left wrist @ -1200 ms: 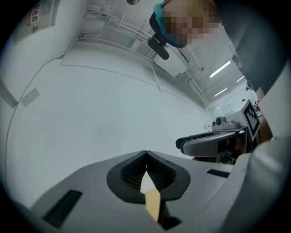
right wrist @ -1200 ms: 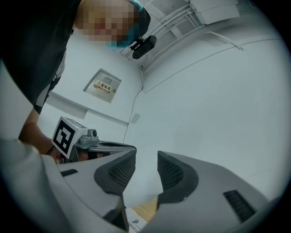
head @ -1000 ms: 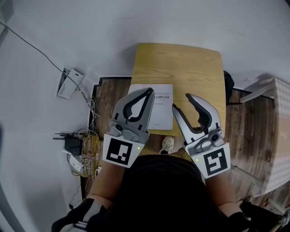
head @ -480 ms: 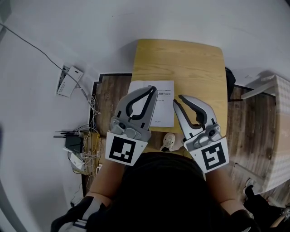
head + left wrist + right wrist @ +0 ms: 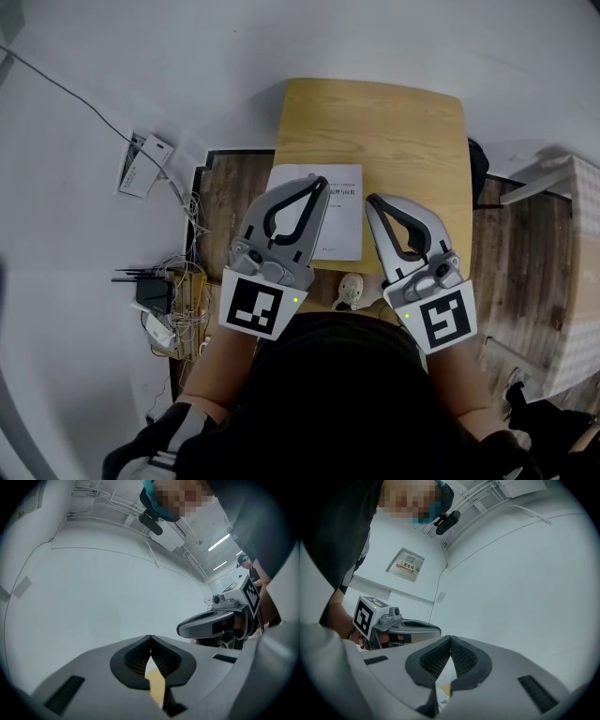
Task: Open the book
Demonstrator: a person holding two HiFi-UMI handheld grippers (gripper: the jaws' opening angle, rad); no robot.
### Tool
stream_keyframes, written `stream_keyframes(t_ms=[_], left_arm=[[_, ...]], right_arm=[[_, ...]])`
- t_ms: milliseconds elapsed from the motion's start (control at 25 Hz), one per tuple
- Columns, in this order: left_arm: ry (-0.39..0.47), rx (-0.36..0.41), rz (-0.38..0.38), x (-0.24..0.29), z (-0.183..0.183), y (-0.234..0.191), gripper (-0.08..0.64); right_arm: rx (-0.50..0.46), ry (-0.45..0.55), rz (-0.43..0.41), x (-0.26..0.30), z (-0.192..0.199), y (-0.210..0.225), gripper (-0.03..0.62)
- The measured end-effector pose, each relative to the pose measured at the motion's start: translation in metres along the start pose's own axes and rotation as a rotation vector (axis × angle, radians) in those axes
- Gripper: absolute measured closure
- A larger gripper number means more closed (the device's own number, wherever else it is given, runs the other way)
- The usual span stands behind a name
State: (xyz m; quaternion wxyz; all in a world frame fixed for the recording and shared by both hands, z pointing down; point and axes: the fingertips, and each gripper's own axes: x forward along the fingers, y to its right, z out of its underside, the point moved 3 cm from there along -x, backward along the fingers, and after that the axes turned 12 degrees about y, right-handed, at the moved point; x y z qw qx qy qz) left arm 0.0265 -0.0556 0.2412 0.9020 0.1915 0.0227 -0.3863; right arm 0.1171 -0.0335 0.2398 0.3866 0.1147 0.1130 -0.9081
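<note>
The book (image 5: 342,220) lies flat on the wooden table (image 5: 375,122) with its white printed cover up and no page lifted, so it is shut at this moment. The opened state that the task asks for is not there, and, as I judge it, the lifting and turning of the cover is what is left. The left gripper (image 5: 319,181) has its jaws pressed together tip to tip, with nothing between them. The right gripper (image 5: 372,200) is the same, tips touching and empty. Both are held side by side above the near part of the table, near each other but apart, with the marker cubes toward the person's body and the jaws pointing away from it. The book is below the jaws. Its near left part is under the tips of the left gripper, and its right edge is just to the left of the right gripper's tips. Neither gripper appears to touch it. Each gripper view looks mostly at the pale wall (image 5: 117,588), so the jaws seem to point forward more than downward.
</note>
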Motion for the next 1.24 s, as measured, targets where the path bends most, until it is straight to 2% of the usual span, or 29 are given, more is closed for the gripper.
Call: stream_keyframes(t_ms=[280,1240], left_arm=[[0.002,0.001,0.022,0.002,-0.001,0.003,0.552],[0.029,0.013,0.072,0.007,-0.005,0.011,0.552]], right_arm=[[-0.061,-0.019,0.009,0.001,0.004,-0.001,0.563],[-0.063,-0.033,0.041,-0.003,0.006,0.002,0.563]])
